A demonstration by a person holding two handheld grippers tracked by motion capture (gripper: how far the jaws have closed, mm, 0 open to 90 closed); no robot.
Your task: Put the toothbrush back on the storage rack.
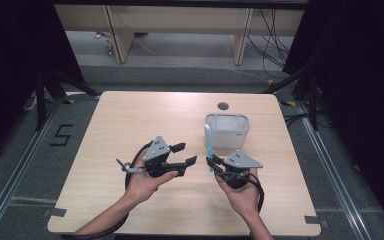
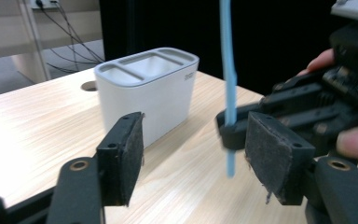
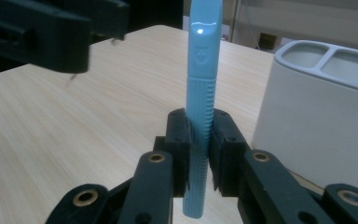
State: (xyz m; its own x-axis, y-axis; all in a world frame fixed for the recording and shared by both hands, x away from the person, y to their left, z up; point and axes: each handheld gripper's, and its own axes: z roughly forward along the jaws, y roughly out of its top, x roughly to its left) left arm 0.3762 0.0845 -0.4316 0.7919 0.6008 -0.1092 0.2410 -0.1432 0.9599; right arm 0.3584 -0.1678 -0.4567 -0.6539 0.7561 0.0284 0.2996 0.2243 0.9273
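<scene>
The right gripper [image 3: 198, 144] clamps the light, stiff, slick blue handle [image 3: 203, 93] upright just beside the holder [image 3: 317, 121], best gripped on its ribbed section; the left gripper [image 2: 196, 158] gapes empty.

You've got a light wood table [image 1: 130, 120] with a round cable hole [image 1: 223, 106] near its far edge. A "5" [image 1: 61, 135] is taped on the grey floor at left. Wooden furniture legs [image 1: 117, 35] and loose cables [image 1: 275, 45] sit behind.
</scene>
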